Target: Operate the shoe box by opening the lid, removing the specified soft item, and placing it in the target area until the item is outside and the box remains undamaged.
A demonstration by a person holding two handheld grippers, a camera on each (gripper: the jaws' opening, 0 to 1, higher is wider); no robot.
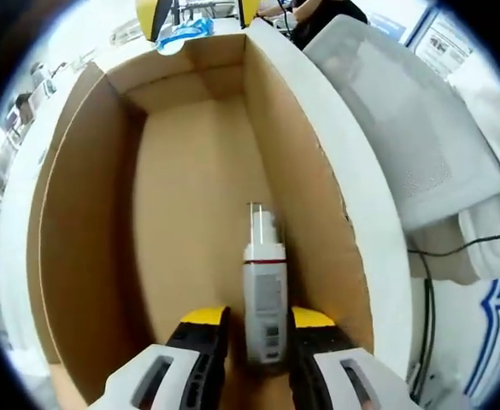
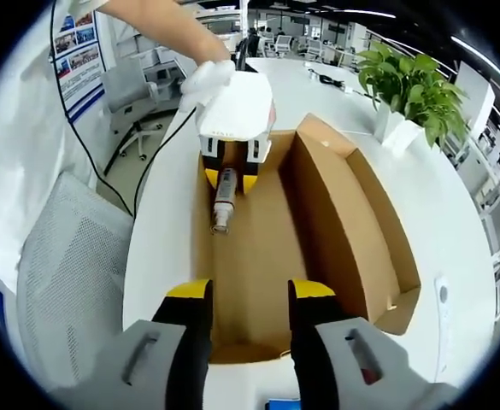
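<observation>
The shoe box (image 1: 79, 213) is open, brown inside and white outside. A white bottle with a clear cap (image 1: 264, 295) lies along its right wall. My left gripper (image 1: 260, 320) has its yellow-tipped jaws on either side of the bottle and looks shut on it. In the right gripper view the left gripper (image 2: 230, 181) reaches into the far end of the box (image 2: 344, 231), held by a gloved hand (image 2: 207, 77), and the bottle (image 2: 223, 209) sticks out of its jaws. My right gripper (image 2: 250, 295) hovers open over the near end of the box, holding nothing.
The box stands on a white table (image 2: 160, 248). A grey mesh chair (image 2: 61, 273) is close at the left, also the chair (image 1: 403, 128). A potted plant (image 2: 408, 85) stands beyond the box's open flap (image 2: 326, 137). A black cable (image 1: 455, 248) hangs off the table's edge.
</observation>
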